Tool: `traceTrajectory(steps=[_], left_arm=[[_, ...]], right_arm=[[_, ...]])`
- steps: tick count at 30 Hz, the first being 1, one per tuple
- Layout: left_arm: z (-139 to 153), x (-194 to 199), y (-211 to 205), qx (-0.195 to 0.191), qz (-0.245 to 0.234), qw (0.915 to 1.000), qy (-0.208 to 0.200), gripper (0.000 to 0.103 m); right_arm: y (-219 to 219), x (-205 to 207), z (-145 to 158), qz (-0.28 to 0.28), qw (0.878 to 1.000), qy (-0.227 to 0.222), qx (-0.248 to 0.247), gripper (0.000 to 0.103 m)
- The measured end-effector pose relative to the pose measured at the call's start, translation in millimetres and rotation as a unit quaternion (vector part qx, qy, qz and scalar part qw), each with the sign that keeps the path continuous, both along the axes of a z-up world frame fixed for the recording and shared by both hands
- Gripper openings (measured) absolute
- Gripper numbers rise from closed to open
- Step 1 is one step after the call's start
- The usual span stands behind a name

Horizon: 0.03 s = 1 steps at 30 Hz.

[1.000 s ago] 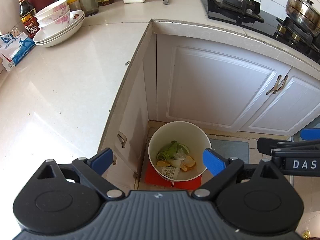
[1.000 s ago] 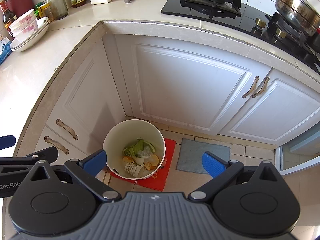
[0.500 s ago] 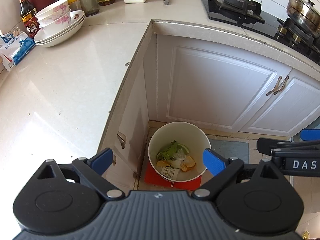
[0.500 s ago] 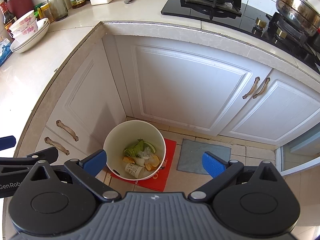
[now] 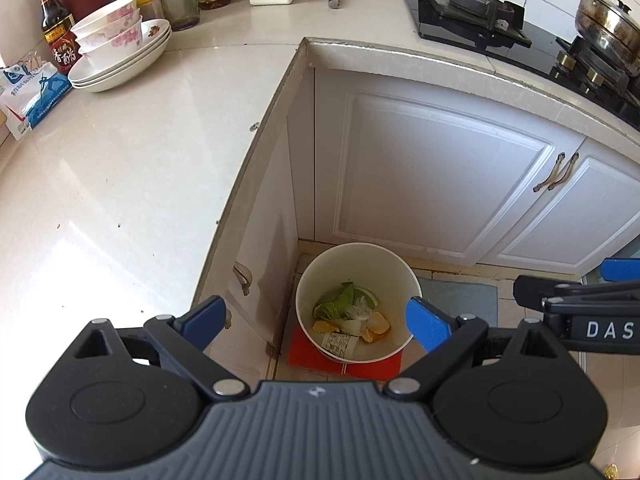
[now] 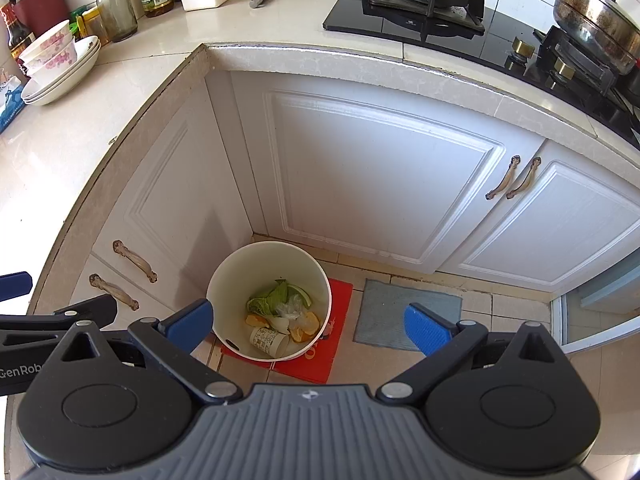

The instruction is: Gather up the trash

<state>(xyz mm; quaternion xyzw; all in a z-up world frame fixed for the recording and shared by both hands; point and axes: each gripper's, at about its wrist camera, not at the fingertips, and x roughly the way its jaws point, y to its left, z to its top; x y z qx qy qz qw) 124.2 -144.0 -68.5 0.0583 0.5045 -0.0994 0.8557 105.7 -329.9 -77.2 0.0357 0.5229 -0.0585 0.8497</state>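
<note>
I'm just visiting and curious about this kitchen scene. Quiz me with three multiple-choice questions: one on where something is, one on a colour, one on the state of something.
1. Where does the white bin stand?
A. on the counter
B. on the floor in the corner of the cabinets
C. on the stove

2. What colour is the mat under the bin?
A. red
B. green
C. black

3. How are the right tongs and left tongs?
A. both shut on trash
B. one open, one shut
C. both open and empty

Answers:
1. B: the bin sits on the floor tiles where the two cabinet runs meet.
2. A: red shows beneath the bin, beside a grey cloth.
3. C: the blue tips of each pair stand wide apart with nothing between them; the leaves, peels and paper cup lie in the bin.
</note>
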Motion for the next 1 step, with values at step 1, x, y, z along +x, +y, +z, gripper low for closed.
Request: traceTrajectory(steps=[1], left_arm=[[-0.4,0.2,-0.1,-0.001,0.0,1.0,0.001,0.096]], right_arm=[[-0.2,-0.2,-0.1,0.0,1.0,0.0,0.0,0.103]])
